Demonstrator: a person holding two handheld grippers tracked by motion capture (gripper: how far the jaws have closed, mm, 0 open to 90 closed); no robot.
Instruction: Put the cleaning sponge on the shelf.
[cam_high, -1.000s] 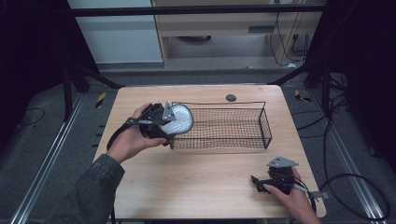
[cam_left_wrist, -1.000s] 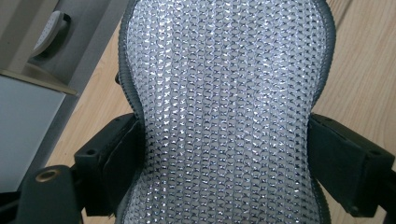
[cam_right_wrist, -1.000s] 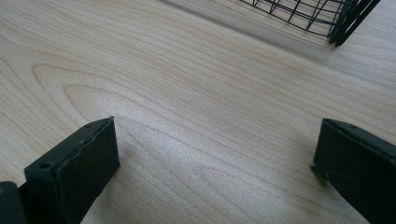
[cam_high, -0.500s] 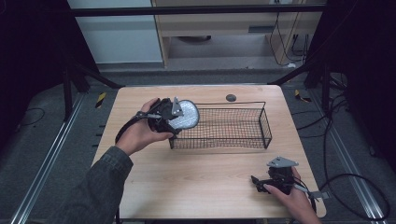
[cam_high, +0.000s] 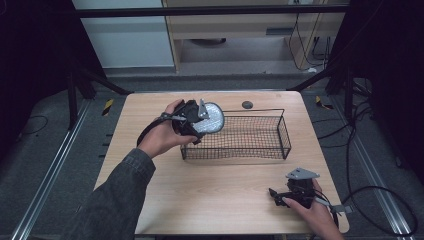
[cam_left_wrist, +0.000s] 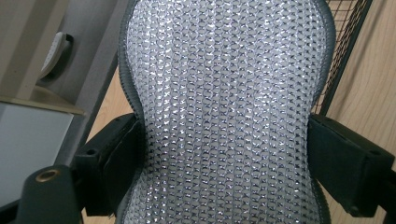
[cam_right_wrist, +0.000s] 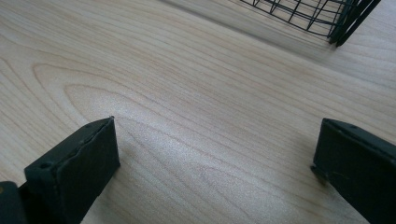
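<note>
A person sits at a wooden table (cam_high: 165, 200) with a two-jaw gripper in each hand. The left gripper (cam_high: 197, 122) is clenched on a flat, silvery mesh pad (cam_high: 211, 118) with a grey edge, pinching it at its narrow waist. In the left gripper view the pad (cam_left_wrist: 229, 112) stands between the two black pads (cam_left_wrist: 122, 163), which press on it from both sides. The pad hangs in the air at the left end of a black wire basket (cam_high: 240, 137) that stands toward the far edge of the table. The step in hand seems to be carrying the pad to the basket. The next move calls for bringing it over the rim, lowering it and letting go inside.

The right gripper (cam_high: 280, 196) rests near the table's near right corner — jaws spread wide, nothing between them, well apart from the basket.
</note>
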